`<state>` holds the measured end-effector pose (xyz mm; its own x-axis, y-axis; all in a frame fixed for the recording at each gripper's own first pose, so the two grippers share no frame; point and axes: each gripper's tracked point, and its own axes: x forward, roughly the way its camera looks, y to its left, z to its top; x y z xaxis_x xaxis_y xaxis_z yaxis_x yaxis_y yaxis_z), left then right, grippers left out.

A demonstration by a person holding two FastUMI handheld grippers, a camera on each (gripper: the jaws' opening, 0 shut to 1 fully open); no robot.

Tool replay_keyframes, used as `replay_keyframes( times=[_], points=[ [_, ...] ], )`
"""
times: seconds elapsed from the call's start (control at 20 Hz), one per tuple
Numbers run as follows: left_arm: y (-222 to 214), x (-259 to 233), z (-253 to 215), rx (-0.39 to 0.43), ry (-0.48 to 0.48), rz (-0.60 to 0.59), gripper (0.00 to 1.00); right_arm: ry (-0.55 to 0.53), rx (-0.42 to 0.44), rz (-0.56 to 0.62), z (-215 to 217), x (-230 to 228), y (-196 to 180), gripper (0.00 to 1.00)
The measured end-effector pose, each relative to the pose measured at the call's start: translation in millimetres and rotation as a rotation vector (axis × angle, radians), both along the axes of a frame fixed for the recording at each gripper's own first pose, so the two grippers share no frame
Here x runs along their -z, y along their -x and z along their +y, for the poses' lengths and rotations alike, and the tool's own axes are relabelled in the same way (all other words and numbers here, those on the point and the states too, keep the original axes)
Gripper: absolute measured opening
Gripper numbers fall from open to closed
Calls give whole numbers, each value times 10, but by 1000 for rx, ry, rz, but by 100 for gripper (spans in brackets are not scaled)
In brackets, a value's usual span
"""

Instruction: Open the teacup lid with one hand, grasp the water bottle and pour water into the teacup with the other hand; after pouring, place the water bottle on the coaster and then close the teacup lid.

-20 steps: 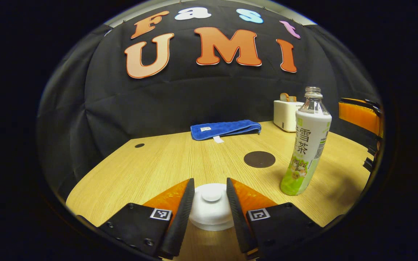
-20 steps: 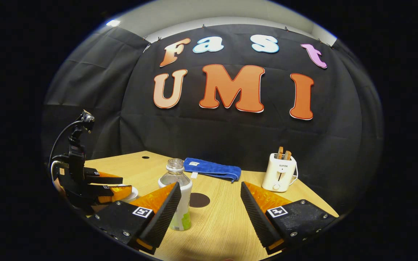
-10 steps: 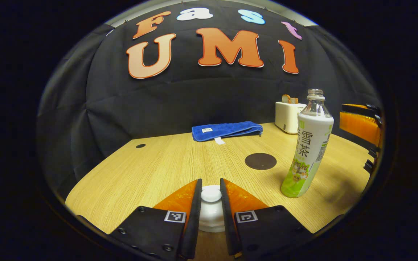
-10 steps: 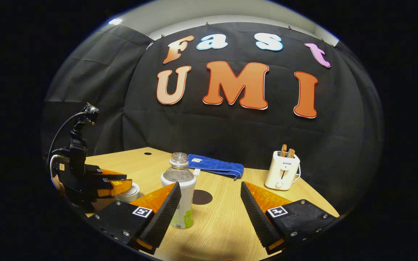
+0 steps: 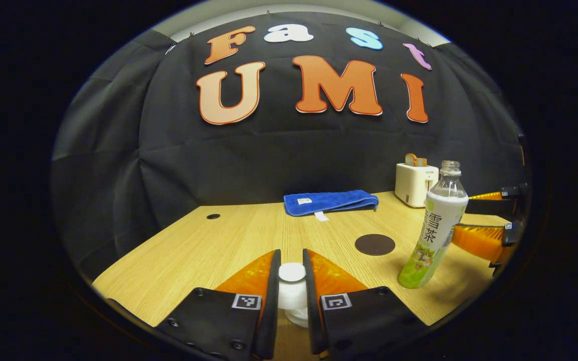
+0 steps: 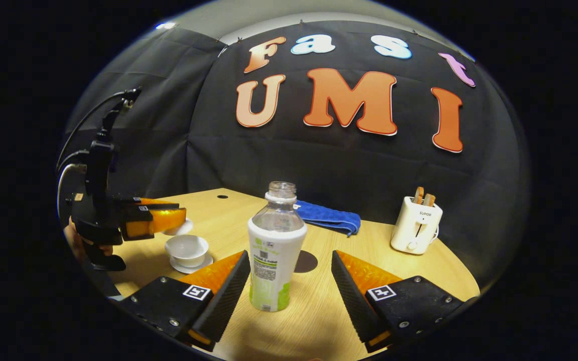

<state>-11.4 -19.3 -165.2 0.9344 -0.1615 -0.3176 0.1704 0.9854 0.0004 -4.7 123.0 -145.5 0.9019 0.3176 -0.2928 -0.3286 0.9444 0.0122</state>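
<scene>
On the wooden table [image 6: 319,321], the teacup lid [image 5: 292,273] was clenched by its knob in the left gripper [image 5: 289,271], above the teacup [image 6: 186,249]. The water bottle [image 6: 275,250] stood untouched between the released right gripper's [image 6: 289,276] spread jaws.

Left gripper [image 5: 291,281]: fingers clamped on white teacup lid [image 5: 292,293]. Water bottle [image 5: 433,225] upright beside dark coaster [image 5: 375,244].
</scene>
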Motion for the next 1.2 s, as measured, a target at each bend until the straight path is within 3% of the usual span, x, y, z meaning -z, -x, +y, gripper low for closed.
replay_keyframes(
  times=[0.05,0.15,0.4,0.45,0.75,0.95,1.2],
  points=[
    [-4,-35,41,-9,2,-7,26,3,-5,13,30,46,-14,96],
    [12,-82,137,-29,6,-16,29,10,-13,38,95,152,-26,93],
    [56,-6,348,-69,10,-10,27,28,-37,97,263,462,-83,82],
    [74,30,371,-76,13,-2,29,34,-34,112,276,522,-71,75],
    [128,107,527,-101,13,2,29,52,-40,98,340,494,-120,66],
    [162,90,637,-119,21,-10,29,193,-32,23,253,358,-179,62],
    [197,82,809,-153,8,-14,29,457,-44,-83,131,212,-302,65]
  ],
)
